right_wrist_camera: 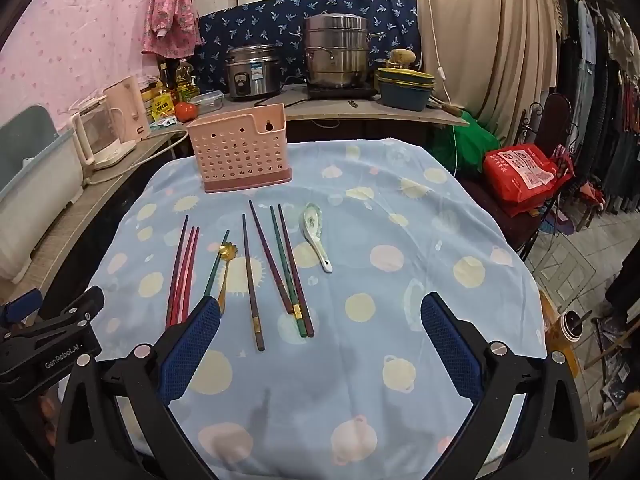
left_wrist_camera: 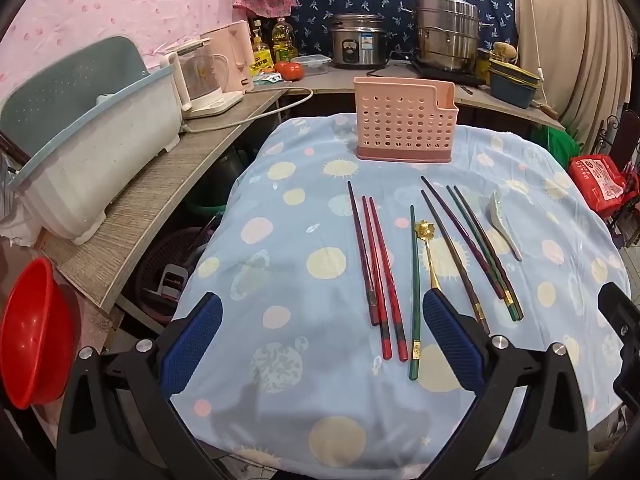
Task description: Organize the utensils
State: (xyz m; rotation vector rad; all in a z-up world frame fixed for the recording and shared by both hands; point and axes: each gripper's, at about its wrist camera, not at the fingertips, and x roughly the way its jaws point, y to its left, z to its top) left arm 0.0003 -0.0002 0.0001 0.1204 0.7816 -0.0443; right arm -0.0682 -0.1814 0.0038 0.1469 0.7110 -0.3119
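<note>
Firstly, left wrist view:
Left gripper point(left_wrist_camera: 322, 338): lower centre of frame, blue pads spread wide, holding nothing, above the tablecloth point(left_wrist_camera: 280, 208).
Pink holder point(left_wrist_camera: 404, 124): upper centre, upright at the far edge of the cloth, perforated wall facing the camera.
Red chopsticks point(left_wrist_camera: 382, 272): centre, a pair lying side by side, a darker stick point(left_wrist_camera: 360, 244) just to their left.
Green chopstick point(left_wrist_camera: 414, 280): centre, alone, beside the gold spoon point(left_wrist_camera: 427, 252).
Mixed chopsticks point(left_wrist_camera: 476, 248): right of centre, brown, purple and green, fanned and crossing.
White spoon point(left_wrist_camera: 502, 224): far right of the row, apart from the sticks.

Right wrist view:
Right gripper point(right_wrist_camera: 320, 344): lower centre, pads wide apart, gripping nothing.
Pink holder point(right_wrist_camera: 240, 152): upper left of centre.
Red chopsticks point(right_wrist_camera: 186, 268): left of frame, ends hidden behind the left pad.
Gold spoon point(right_wrist_camera: 226, 264): touching the green chopstick point(right_wrist_camera: 218, 260).
White spoon point(right_wrist_camera: 318, 236): centre, bowl toward the holder.
Left gripper point(right_wrist_camera: 52, 340): lower left edge, partly visible.
</note>
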